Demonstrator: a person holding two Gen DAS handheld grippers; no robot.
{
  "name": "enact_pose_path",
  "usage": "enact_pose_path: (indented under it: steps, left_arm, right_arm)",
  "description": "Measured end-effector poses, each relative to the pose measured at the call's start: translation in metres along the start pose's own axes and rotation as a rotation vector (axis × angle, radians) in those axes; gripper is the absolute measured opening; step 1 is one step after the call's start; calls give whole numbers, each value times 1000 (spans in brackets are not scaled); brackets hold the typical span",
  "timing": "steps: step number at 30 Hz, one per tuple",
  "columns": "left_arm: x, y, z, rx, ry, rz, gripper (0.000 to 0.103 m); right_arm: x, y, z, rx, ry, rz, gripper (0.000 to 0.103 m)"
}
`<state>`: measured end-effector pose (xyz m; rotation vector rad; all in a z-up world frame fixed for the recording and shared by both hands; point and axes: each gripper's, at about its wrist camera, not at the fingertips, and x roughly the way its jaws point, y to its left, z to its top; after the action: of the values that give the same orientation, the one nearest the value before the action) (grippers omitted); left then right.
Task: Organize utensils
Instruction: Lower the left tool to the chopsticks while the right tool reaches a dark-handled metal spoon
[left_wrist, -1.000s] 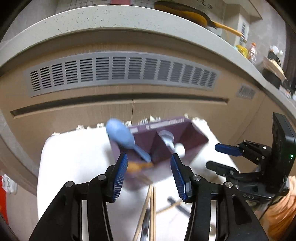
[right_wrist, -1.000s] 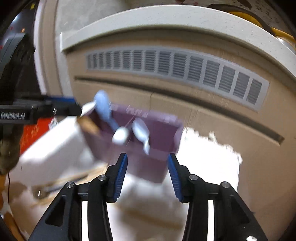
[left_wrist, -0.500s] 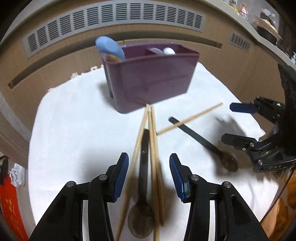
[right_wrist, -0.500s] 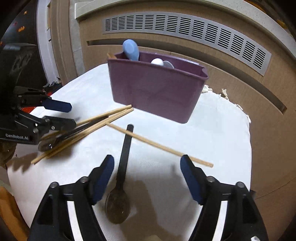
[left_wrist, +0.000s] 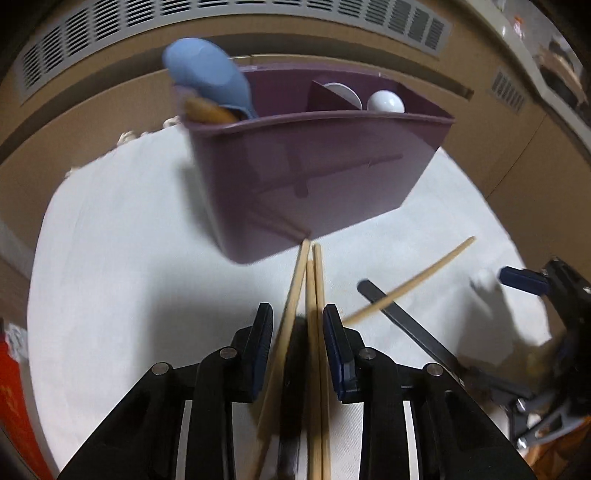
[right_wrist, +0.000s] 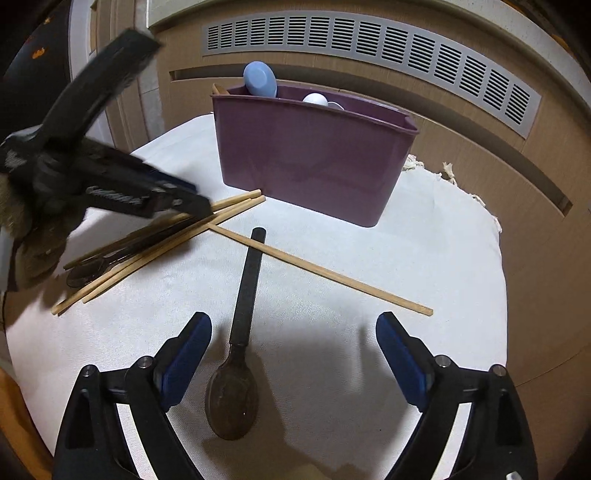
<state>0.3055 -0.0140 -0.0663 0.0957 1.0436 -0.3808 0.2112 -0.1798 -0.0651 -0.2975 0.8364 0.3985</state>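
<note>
A purple divided utensil holder (left_wrist: 314, 162) (right_wrist: 314, 158) stands on the white cloth; a blue spoon (left_wrist: 207, 79) (right_wrist: 260, 79) and white utensils (left_wrist: 386, 101) stand in it. My left gripper (left_wrist: 297, 332) (right_wrist: 199, 203) straddles a bundle of wooden chopsticks (left_wrist: 314, 332) (right_wrist: 155, 247) lying over a dark spoon (right_wrist: 92, 267), its jaws narrowed around them but with small gaps. My right gripper (right_wrist: 293, 354) is wide open, low over a black-handled spoon (right_wrist: 243, 314) (left_wrist: 406, 325). A single chopstick (right_wrist: 321, 269) (left_wrist: 410, 280) lies across that spoon's handle.
The white cloth (right_wrist: 424, 240) covers a round table. A brown cabinet front with a grey vent grille (right_wrist: 369, 48) rises close behind the holder. A counter with clutter (left_wrist: 557, 77) is at the far right.
My left gripper dropped down over the chopstick bundle and narrowed its jaws around it. My right gripper stayed wide open over the black-handled spoon.
</note>
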Motion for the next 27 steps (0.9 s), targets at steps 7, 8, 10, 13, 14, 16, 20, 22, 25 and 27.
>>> enact_pose_path:
  steps: [7,8,10,13,14,16,20,22,25,27]
  left_arm:
    - [12,-5,13,10,9,35,7]
    - [6,-5,10,5,-25,53,5]
    - [-12,-5,3,7,-113,42,4]
    - [-36,6,-9,-56,-161,10,4]
    - [-40,11,-12,-77,-162,8,4]
    - [-45,17,-18,-93,-148,10,4]
    - [-44,19,-35,-52,-86,1,6]
    - [-47,20,-52,-20,-68,-2,7]
    - [-40,21,-64,-23,-40,-15,23]
    - [-37,26,-68,-43,-35,-41,35]
  right_arm:
    - [-3,-3,1,-76,-26,-6,88]
    - [-4,-2,2,-104,-35,-11,88]
    - [-5,1,6,-166,-53,-12,88]
    - [1,6,17,-224,-52,3,88]
    - [6,7,21,-230,-44,17,88]
    - [19,10,32,-243,-23,47,88]
    - [50,5,50,-234,44,66,70]
    - [60,-5,53,-208,81,73,70]
    - [70,-20,48,-162,144,87,70]
    - [69,-27,41,-113,167,117,70]
